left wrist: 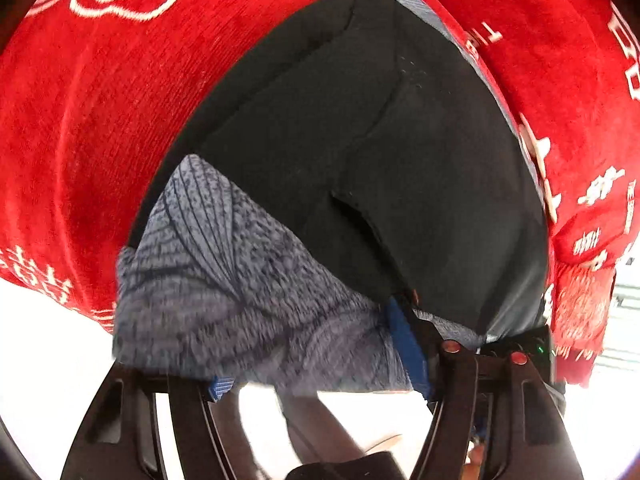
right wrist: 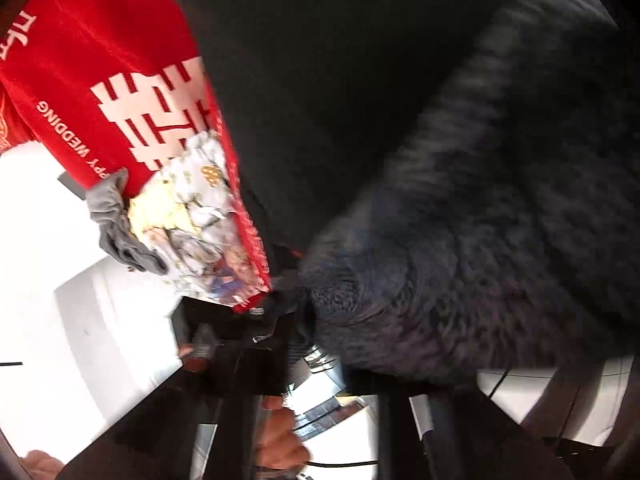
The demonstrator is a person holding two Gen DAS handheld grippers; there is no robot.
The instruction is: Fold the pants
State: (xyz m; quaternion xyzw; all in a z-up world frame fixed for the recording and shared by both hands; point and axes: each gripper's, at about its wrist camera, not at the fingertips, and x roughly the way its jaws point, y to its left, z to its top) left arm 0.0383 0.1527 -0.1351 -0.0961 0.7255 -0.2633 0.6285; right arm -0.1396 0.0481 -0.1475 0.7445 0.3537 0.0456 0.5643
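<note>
Pants lying on red cloth; L gripper at grey waistband, R gripper pressed together.

Black pants [left wrist: 360, 152] are lying flat on a red cloth [left wrist: 100, 120] w/ white printed characters, grey knit waistband [left wrist: 224, 280] turned toward the L wrist cam. L gripper [left wrist: 320, 380] is sitting at the near waistband edge, fingers [left wrist: 408, 344] spread approx. halfway w/ the grey band lying over and between them; whether the pads are pressing on it: cannot tell, view blurred. In the R wrist view the grey knit fabric [right wrist: 460, 260] is filling the frame right of centre, heavily blurred, black pants cloth above it. R gripper tips are not visible there; jaws are pressed fully together, hold on fabric: cannot tell. A patterned cloth [right wrist: 200, 220] and a grey cloth [right wrist: 116, 220] are lying beside the red cloth's edge.
</note>
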